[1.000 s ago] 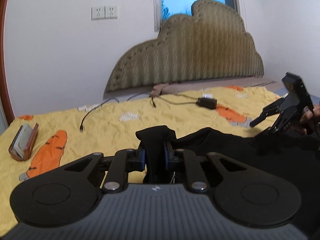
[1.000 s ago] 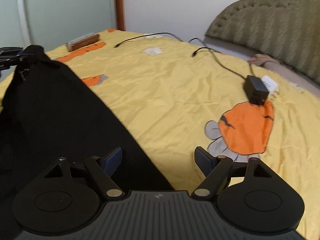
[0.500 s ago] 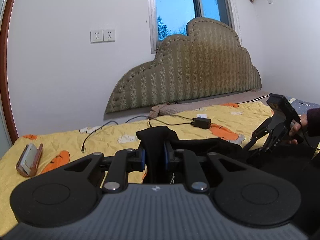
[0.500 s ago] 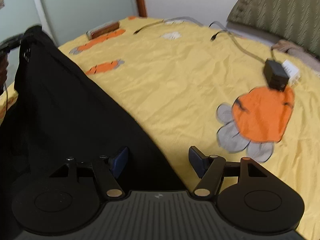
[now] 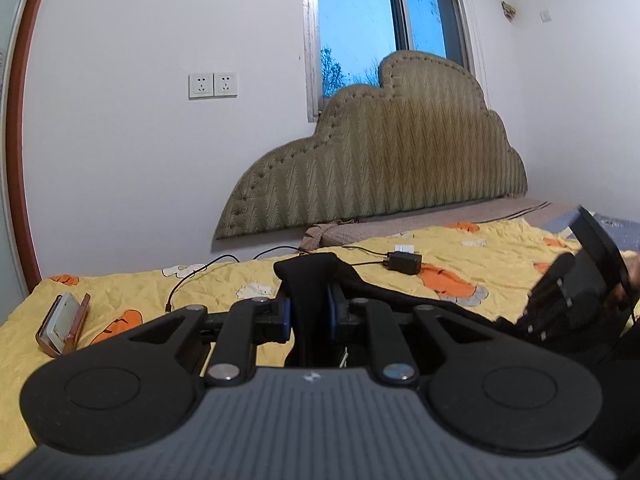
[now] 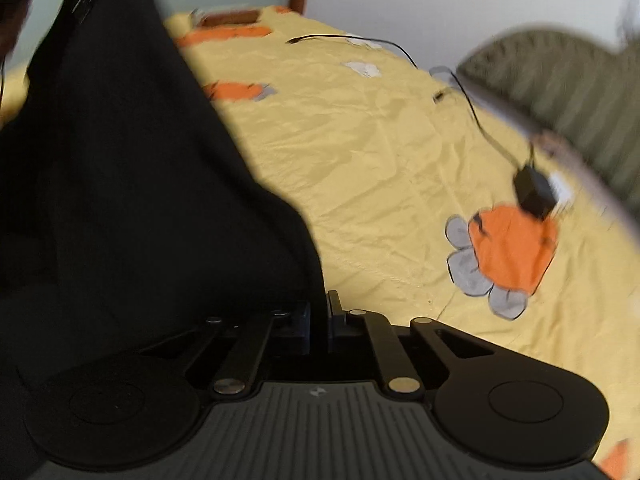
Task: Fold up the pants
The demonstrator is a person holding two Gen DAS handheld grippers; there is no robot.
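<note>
On the bed (image 5: 500, 256), over a yellow cover with orange and grey cartoon prints, the black pants (image 6: 120, 184) hang lifted between two grippers. The left hand-held gripper (image 5: 308, 312) is clamped nearly closed on a bunched corner of the pants, a hump of cloth standing up between its blue pads. The right hand-held gripper (image 6: 318, 322) has just been closing and now pinches the pants' edge tightly between its pads; in the left wrist view it shows at the far right, blurred. From that pinch the cloth's edge runs up and to the left as a slanted line, with the yellow cover bare to its right.

A black charger (image 6: 534, 192) and its cable (image 6: 472, 108) lie well apart from the pants, toward the padded headboard (image 5: 380, 168). A phone in a brown case (image 5: 62, 328) rests near the bed's left edge. Between these things and the pants the cover lies open and wrinkled.
</note>
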